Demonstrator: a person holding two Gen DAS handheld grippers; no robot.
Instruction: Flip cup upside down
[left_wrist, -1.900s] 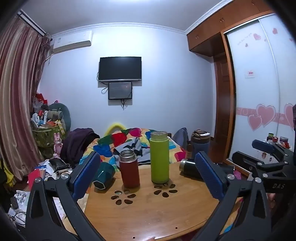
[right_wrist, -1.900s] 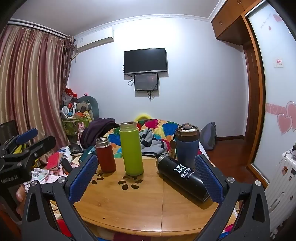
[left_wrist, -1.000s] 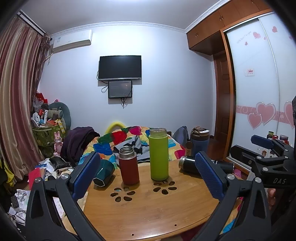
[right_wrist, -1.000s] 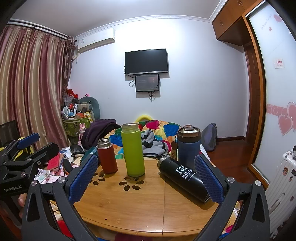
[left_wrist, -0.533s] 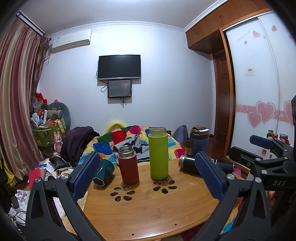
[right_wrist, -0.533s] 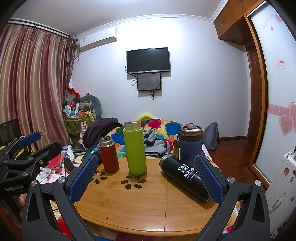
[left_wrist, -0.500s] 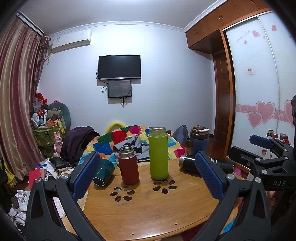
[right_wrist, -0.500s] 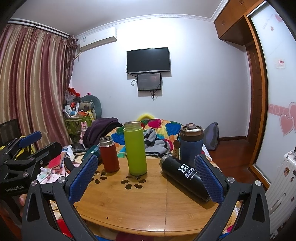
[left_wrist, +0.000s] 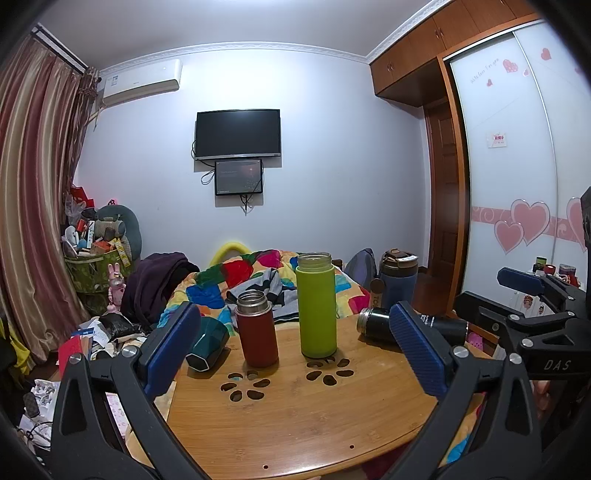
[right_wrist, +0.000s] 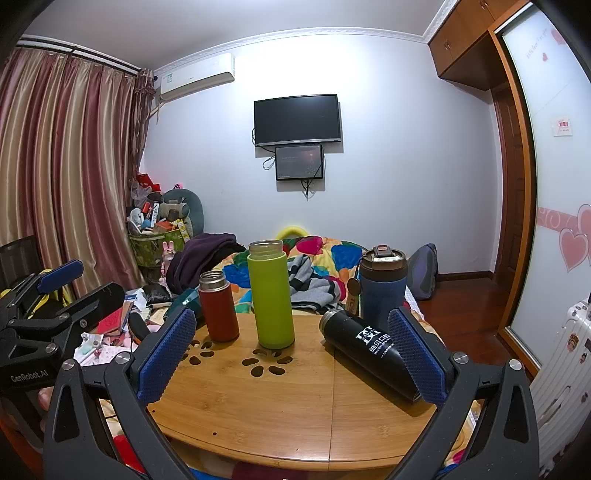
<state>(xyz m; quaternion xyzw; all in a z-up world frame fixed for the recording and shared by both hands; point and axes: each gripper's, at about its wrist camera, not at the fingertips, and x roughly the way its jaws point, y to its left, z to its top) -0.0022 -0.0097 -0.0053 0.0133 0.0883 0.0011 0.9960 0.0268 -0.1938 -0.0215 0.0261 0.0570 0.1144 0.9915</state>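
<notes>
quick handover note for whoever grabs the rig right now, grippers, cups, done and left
Left gripper: open, empty, short of the cups.
Right gripper: open, empty.
On the round wooden table: red flask and green bottle upright, no lids; blue tumbler upright at the back; black bottle and teal cup on their sides.
Done: nothing.
Left: grasp a cup, set it mouth-down.

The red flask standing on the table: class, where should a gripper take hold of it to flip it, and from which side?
Grip the red flask mid-body, coming in level from the front: it stands upright, its straight sides suit opposed fingers, and the left gripper already faces it, open.
</notes>
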